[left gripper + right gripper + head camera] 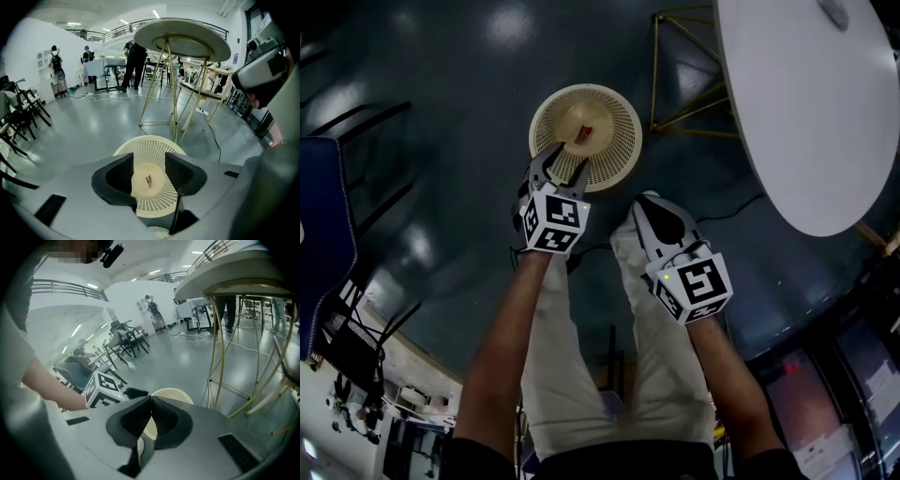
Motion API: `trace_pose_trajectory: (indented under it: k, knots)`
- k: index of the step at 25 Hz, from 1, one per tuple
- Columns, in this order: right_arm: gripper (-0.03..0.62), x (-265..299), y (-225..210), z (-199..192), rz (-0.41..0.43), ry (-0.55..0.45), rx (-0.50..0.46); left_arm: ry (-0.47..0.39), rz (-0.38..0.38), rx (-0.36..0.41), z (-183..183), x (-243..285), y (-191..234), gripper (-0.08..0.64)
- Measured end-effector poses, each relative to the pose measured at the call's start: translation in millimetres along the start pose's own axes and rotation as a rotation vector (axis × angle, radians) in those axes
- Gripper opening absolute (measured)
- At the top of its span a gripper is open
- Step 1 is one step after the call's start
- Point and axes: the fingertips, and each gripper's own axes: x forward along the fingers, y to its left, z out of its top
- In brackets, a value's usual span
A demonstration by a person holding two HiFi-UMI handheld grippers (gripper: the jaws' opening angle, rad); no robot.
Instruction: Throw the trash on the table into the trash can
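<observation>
One trash can, left gripper above rim

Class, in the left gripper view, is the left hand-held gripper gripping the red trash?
No: the left hand-held gripper is open and empty, and the red trash sits inside the trash can below.

Red trash lies inside cream trash can.
</observation>
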Motion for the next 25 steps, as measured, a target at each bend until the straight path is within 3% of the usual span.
trace_pose_trajectory:
  k: [9,14,25]
  knots:
    - [0.018,5.9,14.0,1.5,0.008,-0.008,-0.014,0.000,-0.019,0.011,-1.7,-7.9,4.2,0.207]
    - [0.018,-2.8,22.2,7.0,0.012,-0.011,-0.020,-0.013,-0.013,-0.004,6.6,-25.5,2.2,0.084]
    - [0.018,-34.1,37.9,49.5,0.015,-0.057,-0.045,-0.043,-0.051,-0.071,43.8,-80.5,-17.1,0.017]
